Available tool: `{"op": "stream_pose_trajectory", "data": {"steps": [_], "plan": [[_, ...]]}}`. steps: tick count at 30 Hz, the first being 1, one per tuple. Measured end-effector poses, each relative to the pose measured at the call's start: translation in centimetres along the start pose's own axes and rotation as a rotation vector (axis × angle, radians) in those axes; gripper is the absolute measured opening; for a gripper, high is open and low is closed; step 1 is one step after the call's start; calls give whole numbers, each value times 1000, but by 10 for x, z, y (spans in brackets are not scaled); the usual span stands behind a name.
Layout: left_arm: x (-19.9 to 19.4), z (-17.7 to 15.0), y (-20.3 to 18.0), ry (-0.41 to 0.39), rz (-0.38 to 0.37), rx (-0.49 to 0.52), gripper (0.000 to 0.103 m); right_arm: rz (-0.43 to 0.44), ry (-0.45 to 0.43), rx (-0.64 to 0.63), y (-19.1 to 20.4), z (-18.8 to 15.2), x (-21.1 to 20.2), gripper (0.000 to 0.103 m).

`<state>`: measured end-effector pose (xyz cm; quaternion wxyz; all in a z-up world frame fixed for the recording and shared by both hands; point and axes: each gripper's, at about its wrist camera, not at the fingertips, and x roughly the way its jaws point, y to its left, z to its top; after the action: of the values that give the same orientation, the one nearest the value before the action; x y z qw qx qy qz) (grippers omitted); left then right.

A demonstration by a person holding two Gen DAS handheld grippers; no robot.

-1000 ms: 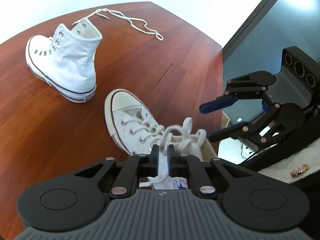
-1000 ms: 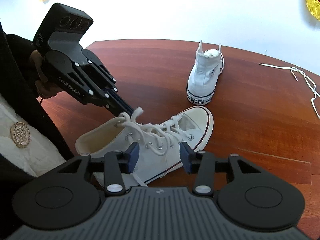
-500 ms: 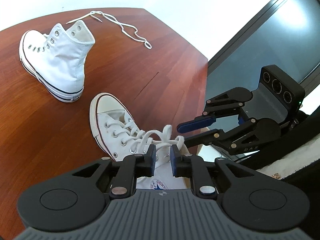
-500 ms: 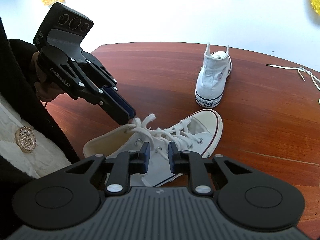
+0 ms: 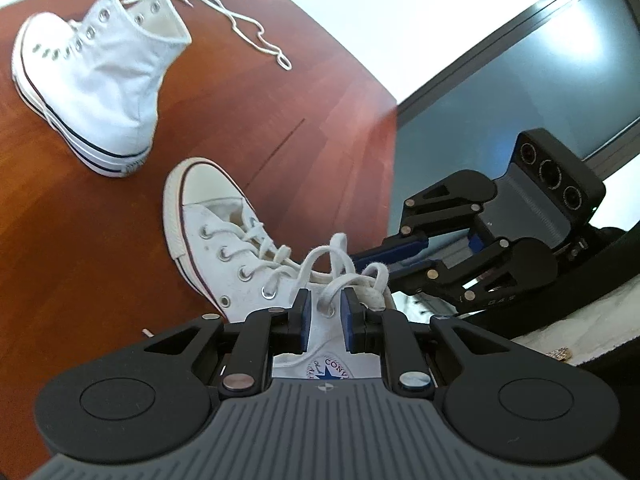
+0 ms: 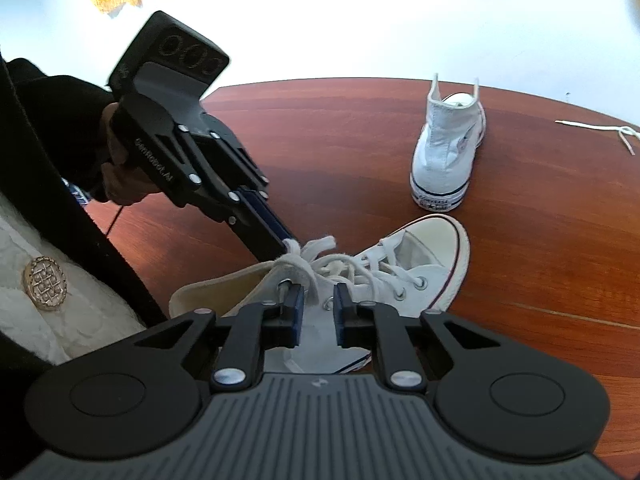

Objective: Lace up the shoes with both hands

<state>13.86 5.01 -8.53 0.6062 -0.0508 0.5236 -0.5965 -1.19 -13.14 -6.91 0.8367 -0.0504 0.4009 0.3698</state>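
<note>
The laced white canvas high-top shoe [image 6: 400, 276] lies on its side near the person's edge of the reddish-brown wooden table [image 6: 340, 128]. The left gripper [image 6: 285, 245] pinches its white lace [image 6: 316, 250] at the collar. The right gripper [image 6: 316, 308] has just been closing, its narrow-set jaws around another lace strand; whether they pinch it I cannot tell. The unlaced white shoe [image 5: 100, 76] stands toward the far edge.

Both fisheye views are brightly and evenly lit; the pale wall [image 6: 360, 20] behind is overexposed to near white. Glare falls on the dark screen [image 5: 520, 80] and a soft sheen on the wooden bench [image 6: 340, 140]. Straight edges bow towards the frame borders, corners vignette black, and shadows beneath the shoes are faint and diffuse.
</note>
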Motion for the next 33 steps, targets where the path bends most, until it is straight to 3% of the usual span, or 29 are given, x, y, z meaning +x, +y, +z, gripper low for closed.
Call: {"op": "stream_pose_trajectory", "data": {"steps": [2, 3, 6, 16, 28, 33], "plan": [[3, 0, 2, 3, -21, -12, 13, 7, 4, 3, 0, 0, 1, 9], [3, 0, 2, 2, -24, -7, 4, 7, 5, 3, 0, 1, 1, 9], [4, -3, -5, -19, -2, 42, 2, 4, -2, 11, 0, 0, -1, 3], [-6, -11, -27, -128, 138, 62, 2, -65, -65, 35, 8, 2, -13, 3], [-31, -19, -58, -255, 220, 102, 2, -150, -227, 56, 25, 9, -50, 2], [-34, -24, -56, -269, 255, 89, 2, -209, -241, 93, 24, 5, -55, 2]]}}
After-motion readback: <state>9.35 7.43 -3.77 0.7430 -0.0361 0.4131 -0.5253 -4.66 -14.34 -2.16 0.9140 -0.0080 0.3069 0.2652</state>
